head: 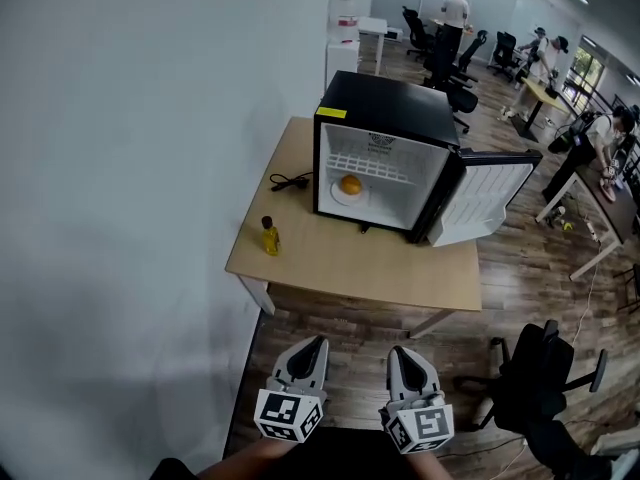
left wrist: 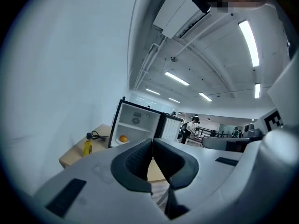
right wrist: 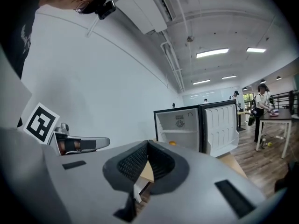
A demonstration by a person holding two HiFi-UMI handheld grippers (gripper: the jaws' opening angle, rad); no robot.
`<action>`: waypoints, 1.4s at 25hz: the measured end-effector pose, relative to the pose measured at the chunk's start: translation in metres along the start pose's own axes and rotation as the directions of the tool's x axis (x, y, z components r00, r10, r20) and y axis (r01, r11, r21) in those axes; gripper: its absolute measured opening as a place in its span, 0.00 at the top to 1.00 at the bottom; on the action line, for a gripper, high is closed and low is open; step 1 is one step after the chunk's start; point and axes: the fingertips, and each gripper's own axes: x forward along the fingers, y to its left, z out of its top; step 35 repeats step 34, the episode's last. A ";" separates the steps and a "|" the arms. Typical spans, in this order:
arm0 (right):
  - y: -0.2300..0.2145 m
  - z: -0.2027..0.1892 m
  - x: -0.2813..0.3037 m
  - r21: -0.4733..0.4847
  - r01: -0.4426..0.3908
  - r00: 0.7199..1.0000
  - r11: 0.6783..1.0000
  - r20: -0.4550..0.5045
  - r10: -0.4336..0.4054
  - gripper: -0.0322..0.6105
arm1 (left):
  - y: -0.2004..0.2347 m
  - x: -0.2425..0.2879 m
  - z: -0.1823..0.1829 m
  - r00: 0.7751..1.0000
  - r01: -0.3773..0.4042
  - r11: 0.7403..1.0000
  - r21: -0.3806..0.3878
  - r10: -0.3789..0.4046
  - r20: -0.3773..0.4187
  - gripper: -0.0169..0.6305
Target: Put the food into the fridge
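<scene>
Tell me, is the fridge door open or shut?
Open. The fridge door swings out to the right, and the orange on its plate shows inside the fridge.

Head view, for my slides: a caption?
Open fridge on wooden table, orange on plate inside; left tongs and right tongs shut, empty.

I can't read any words or numbers from here. The fridge (head: 385, 108), upper middle of the frame, has a yellow sticker (head: 331, 113) on its top front edge. A round print (head: 381, 140) sits on its inner back wall. Both are too small to read. The left gripper (head: 316, 344) and right gripper (head: 399, 353) show only black-and-white square patterns.
</scene>
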 end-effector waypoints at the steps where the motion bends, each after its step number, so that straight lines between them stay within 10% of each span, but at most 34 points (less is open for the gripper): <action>1: -0.004 0.001 -0.008 0.004 0.004 1.000 1.000 -0.003 -0.004 0.86 | -0.011 -0.003 0.000 1.000 -0.005 1.000 0.009 0.005 -0.002 0.95; 12: -0.060 -0.003 -0.101 -0.056 0.021 1.000 0.998 0.015 -0.020 0.86 | -0.142 -0.014 -0.029 0.999 0.035 0.999 0.014 -0.034 -0.018 0.95; 35: -0.087 -0.018 -0.151 -0.098 -0.027 0.999 0.995 0.038 0.031 0.86 | -0.199 -0.034 -0.046 0.999 -0.032 0.994 0.108 0.028 0.034 0.95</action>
